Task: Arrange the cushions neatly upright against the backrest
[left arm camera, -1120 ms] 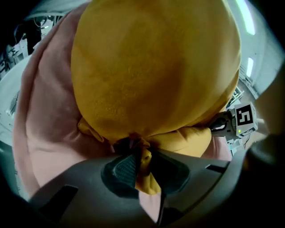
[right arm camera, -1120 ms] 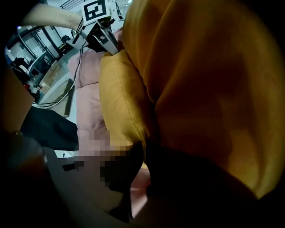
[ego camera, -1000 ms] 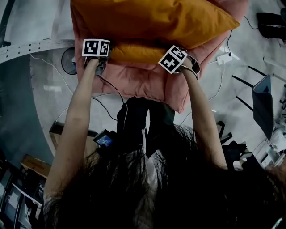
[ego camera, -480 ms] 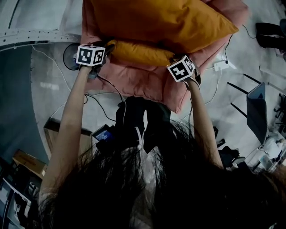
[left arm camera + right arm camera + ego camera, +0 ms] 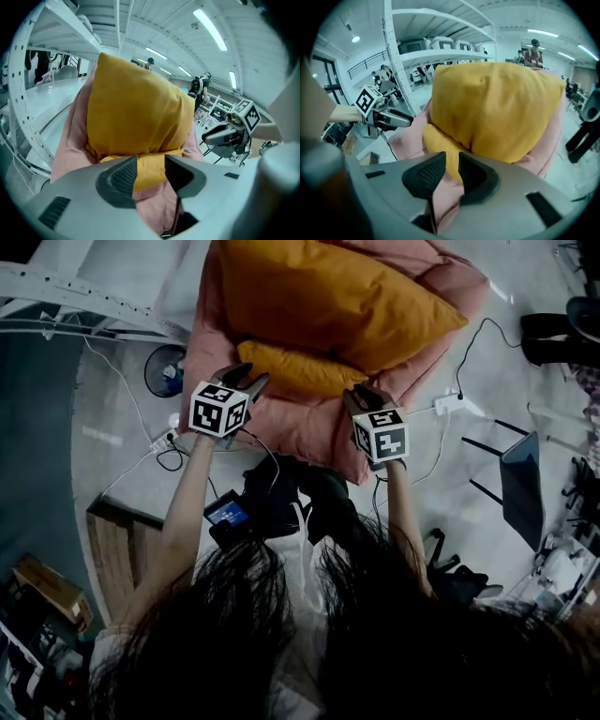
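Head view: cushions just beyond left claw, right claw (untouched)

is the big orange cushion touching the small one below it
Touching: in the left gripper view the big orange cushion sits pressed onto the small orange cushion, no gap.

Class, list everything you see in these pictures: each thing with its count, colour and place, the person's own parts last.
large cushion: one, mustard, upright against the seat's back
small cushion: one, mustard, lying in front of it
padded seat: one, pink, on the floor
fan: one, dark, floor left of seat
power strip: one, white, floor right of seat
shelving rack: one, white, upper left
left gripper: one, grey, jaws just opened, nothing between
right gripper: one, grey, jaws just opening, narrow gap, empty
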`<state>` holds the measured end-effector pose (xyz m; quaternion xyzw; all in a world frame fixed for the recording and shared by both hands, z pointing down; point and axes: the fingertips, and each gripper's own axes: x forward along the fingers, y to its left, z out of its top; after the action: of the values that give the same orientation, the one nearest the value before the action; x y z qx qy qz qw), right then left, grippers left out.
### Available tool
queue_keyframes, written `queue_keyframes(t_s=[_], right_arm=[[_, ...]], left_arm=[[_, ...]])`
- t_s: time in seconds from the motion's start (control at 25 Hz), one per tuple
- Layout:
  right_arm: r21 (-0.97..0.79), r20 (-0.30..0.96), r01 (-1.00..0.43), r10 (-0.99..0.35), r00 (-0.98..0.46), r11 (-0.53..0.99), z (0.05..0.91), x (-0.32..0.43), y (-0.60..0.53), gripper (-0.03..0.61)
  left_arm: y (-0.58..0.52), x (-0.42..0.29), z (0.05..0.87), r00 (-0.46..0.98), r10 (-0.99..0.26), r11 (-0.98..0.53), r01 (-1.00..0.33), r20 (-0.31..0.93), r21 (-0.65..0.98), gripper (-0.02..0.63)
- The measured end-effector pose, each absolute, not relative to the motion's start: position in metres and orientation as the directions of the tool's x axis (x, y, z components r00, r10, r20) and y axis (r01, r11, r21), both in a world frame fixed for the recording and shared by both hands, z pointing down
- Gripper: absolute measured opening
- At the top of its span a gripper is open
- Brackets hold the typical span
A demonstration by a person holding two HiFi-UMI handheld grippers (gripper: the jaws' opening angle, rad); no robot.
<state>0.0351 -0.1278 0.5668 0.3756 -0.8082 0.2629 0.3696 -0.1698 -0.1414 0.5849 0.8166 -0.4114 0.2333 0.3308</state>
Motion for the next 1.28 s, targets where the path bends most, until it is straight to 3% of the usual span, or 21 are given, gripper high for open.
queue_keyframes(t_s=[0.32, 0.52, 0.92, 1.28], right_arm=[[-0.236, 0.663, -0.779, -0.489, -0.567, 0.581, 0.491, 0.025, -0.086, 0.092], [-0.236, 0.602, -0.701, -0.466, -0.649, 0.673, 0.447, 0.039, -0.047, 0.092], [-0.218, 0.489, -0.601, -0.446, -0.749, 0.769, 0.400, 0.077, 0.019, 0.087], [-0.255, 0.434, -0.529, -0.392, -0.811, 0.810, 0.389, 0.092, 0.080, 0.084]], left_arm=[[-0.097, -0.124, 0.495, 0.574, -0.615, -0.451, -0.819, 0.541, 0.356, 0.172], [-0.051, -0.086, 0.454, 0.552, -0.666, -0.421, -0.833, 0.502, 0.358, 0.120], [0.018, -0.011, 0.395, 0.492, -0.782, -0.342, -0.851, 0.382, 0.398, 0.112], [0.095, 0.018, 0.373, 0.444, -0.805, -0.304, -0.878, 0.394, 0.369, 0.112]])
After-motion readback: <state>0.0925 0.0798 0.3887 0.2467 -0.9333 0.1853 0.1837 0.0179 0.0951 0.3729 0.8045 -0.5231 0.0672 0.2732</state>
